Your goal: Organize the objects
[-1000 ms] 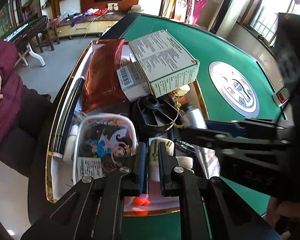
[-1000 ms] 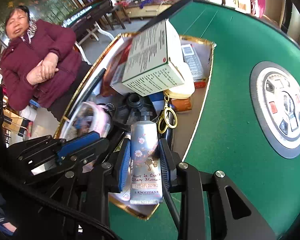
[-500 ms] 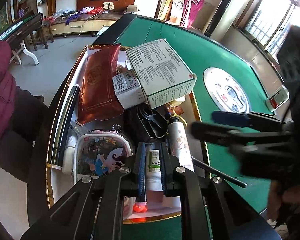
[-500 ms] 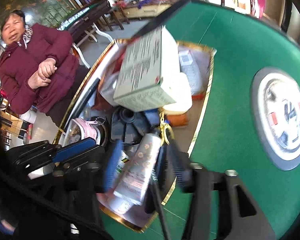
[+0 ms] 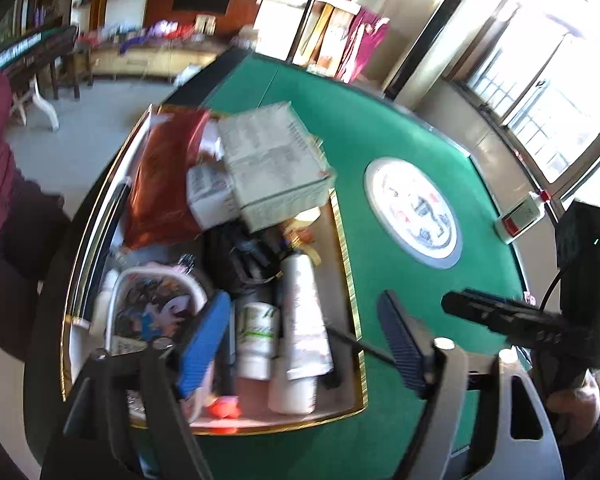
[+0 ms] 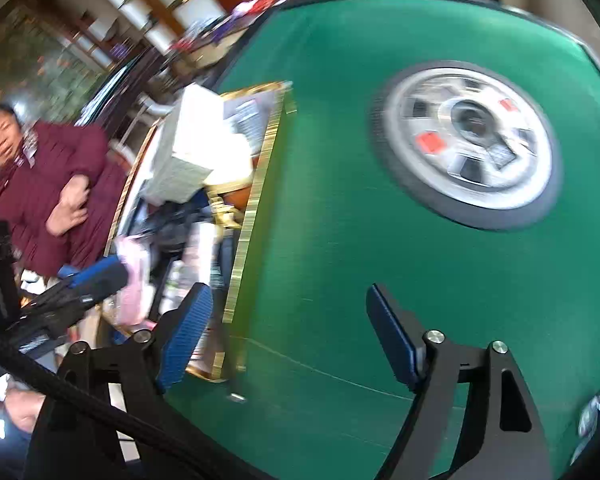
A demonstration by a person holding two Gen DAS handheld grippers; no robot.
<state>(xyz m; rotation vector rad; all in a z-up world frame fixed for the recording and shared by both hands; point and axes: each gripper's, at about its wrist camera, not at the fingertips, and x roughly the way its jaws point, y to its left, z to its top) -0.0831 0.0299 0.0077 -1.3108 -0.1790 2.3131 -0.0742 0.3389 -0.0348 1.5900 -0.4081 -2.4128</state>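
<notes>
A gold-rimmed tray [image 5: 348,276] on the green table holds the task's objects. Among them are a floral hand cream tube [image 5: 304,320], a white bottle with a green label [image 5: 258,334], a cartoon pouch [image 5: 152,312], a red packet [image 5: 160,184] and a white printed box [image 5: 272,164]. My left gripper [image 5: 302,344] hangs over the tray's near end. Its jaws are opening, with nothing pressed between them. My right gripper [image 6: 290,338] is over bare green felt just right of the tray rim [image 6: 256,184]. Its jaws are opening too, with nothing between them.
The round dial [image 6: 472,144] sits in the middle of the green table [image 6: 340,240]. A small red and white device [image 5: 520,220] lies at the far table edge. A person in a maroon jacket [image 6: 48,188] sits left of the tray.
The right gripper let go of the floral tube, which now lies in the tray, and swung right over the felt. The left gripper rose a little and went from shut to wide.
</notes>
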